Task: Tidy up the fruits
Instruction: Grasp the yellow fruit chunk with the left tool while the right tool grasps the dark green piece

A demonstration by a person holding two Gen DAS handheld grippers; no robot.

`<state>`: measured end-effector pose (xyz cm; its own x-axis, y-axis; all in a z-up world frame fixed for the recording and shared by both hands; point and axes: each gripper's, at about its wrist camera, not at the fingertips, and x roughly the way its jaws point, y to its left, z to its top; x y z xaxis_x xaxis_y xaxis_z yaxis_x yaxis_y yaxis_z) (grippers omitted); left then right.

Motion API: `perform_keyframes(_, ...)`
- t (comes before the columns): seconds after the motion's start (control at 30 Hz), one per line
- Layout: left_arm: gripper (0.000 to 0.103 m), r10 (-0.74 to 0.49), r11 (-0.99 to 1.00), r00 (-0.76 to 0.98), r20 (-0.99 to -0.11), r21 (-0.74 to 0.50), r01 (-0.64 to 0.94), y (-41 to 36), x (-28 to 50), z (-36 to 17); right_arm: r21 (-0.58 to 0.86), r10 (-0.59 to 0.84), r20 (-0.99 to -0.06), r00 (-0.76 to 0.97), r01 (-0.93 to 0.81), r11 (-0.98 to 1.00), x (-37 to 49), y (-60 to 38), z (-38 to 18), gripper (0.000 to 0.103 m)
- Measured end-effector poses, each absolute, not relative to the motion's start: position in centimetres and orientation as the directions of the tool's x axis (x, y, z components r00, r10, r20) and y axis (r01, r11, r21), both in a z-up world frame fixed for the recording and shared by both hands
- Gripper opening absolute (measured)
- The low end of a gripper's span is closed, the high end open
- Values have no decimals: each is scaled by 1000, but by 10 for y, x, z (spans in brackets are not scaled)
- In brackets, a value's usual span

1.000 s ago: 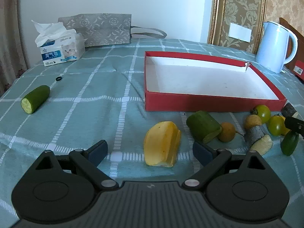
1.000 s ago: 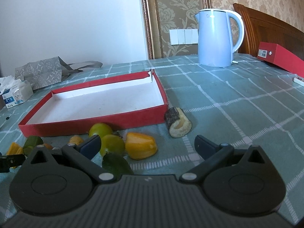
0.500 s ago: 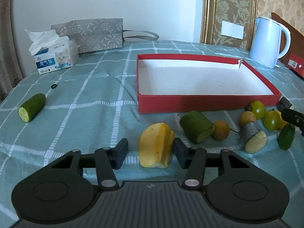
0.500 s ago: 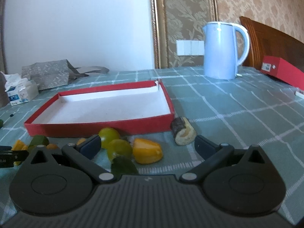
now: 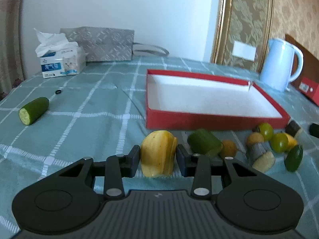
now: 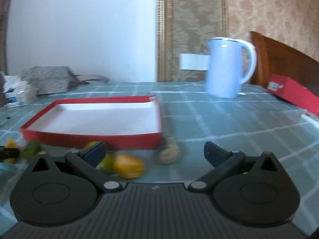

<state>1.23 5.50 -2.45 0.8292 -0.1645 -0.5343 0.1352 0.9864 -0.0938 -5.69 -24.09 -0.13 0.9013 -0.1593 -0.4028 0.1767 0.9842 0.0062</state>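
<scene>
My left gripper (image 5: 157,156) is shut on a yellow fruit piece (image 5: 158,153), its pads against both sides, just in front of the red tray (image 5: 199,117). To its right lie a green cucumber chunk (image 5: 204,142), a small orange fruit (image 5: 229,148), green tomatoes (image 5: 279,142) and a grey-skinned slice (image 5: 261,155). My right gripper (image 6: 154,151) is open and empty, above an orange-yellow fruit piece (image 6: 128,165) and a pale slice (image 6: 169,153). The red tray (image 6: 93,137) is empty in that blurred view.
A cucumber half (image 5: 33,110) lies far left on the teal checked cloth. A tissue box (image 5: 59,59) and grey bag (image 5: 105,43) stand at the back. A pale blue kettle (image 5: 281,63) and a red box (image 6: 295,93) stand at the right.
My left gripper's fingers closed from wide open onto the yellow fruit piece. My right gripper lifted and tilted up, staying open; its view is blurred with motion.
</scene>
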Motion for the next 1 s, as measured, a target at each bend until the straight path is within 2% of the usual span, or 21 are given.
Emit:
perform_keyframes(0.2,38,-174,984,833,-526,-133,122,63,14,-25,41,-163,-478,863,207,977,-57,-293,-5,103)
perform_keyframes(0.3,38,-178,983,831,-526,-140,122,64,14,-26,93,-92,-508,856,161,983,-59,-298,-10,103)
perform_keyframes(0.4,38,-178,983,832,-526,-139,122,64,14,-26,131,2,-499,867,73,989,-66,-289,-11,100)
perform_keyframes(0.47,38,-177,983,830,-529,-138,122,64,15,-26,103,38,-496,868,16,995,-68,-276,-11,90)
perform_keyframes(0.5,38,-176,983,830,-529,-136,122,64,14,-26,82,50,-502,863,-10,997,-67,-267,-12,90)
perform_keyframes(0.6,38,-177,983,830,-528,-139,121,64,14,-26,51,90,-521,849,-74,996,-62,-245,-15,78)
perform_keyframes(0.67,38,-179,982,829,-530,-143,121,64,14,-26,47,120,-545,830,-113,992,-58,-232,-19,64)
perform_keyframes(0.73,38,-179,982,828,-532,-143,121,64,15,-27,38,136,-569,811,-139,990,-52,-222,-24,56)
perform_keyframes(0.8,38,-178,983,828,-531,-139,122,63,15,-27,40,143,-583,800,-148,988,-48,-216,-27,54)
perform_keyframes(0.87,38,-179,983,829,-530,-138,124,64,14,-27,56,154,-593,790,-151,987,-43,-212,-28,46)
perform_keyframes(1.0,38,-178,983,829,-530,-136,124,63,14,-27,34,136,-606,784,-146,989,-34,-205,-30,45)
